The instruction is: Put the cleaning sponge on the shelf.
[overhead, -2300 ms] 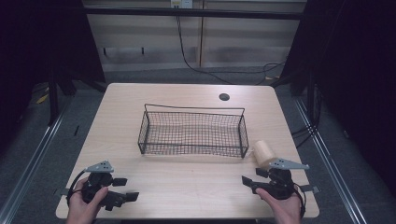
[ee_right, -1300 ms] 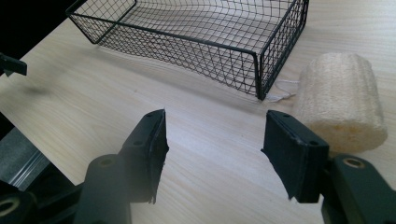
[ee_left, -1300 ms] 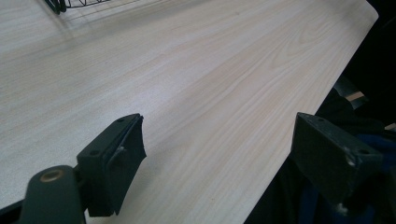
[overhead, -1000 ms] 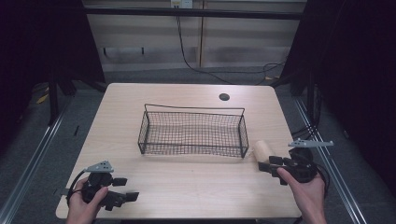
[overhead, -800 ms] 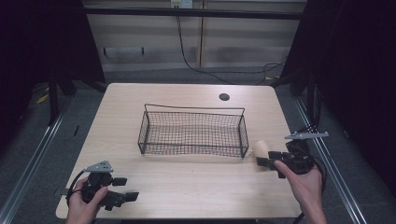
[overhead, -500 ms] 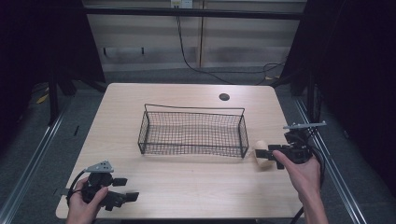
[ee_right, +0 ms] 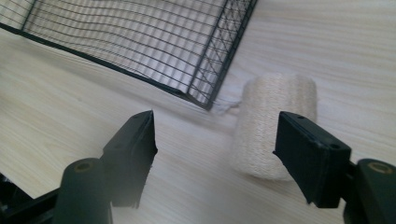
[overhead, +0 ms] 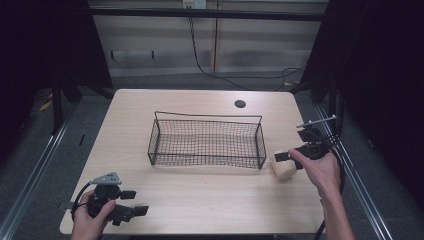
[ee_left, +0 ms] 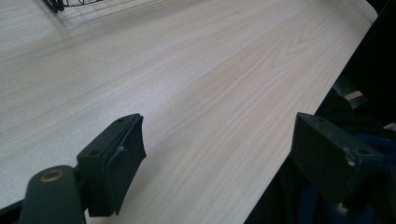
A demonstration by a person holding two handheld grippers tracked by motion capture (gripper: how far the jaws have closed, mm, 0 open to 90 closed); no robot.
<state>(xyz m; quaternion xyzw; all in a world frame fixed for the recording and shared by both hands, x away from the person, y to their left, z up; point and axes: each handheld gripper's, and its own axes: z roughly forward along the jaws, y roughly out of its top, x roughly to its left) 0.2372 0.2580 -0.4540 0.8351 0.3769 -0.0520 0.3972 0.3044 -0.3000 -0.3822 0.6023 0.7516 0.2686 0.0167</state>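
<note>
Lying beside wire basket, cream roll, right gripper just opening, spread

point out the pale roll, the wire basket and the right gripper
pale roll [ee_right: 273,128], right gripper view, on its woven side wall.
wire basket [overhead: 206,118], high view, on its far top rim.
right gripper [ee_right: 215,149], right gripper view, midway between its two black fingertips; jaws apart, just been opening, roll beside the right-hand one.

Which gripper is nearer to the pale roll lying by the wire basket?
The right. The right gripper sits just beside the roll, jaws open and not gripping it. The left gripper rests at the table's near left corner, far off.
</note>
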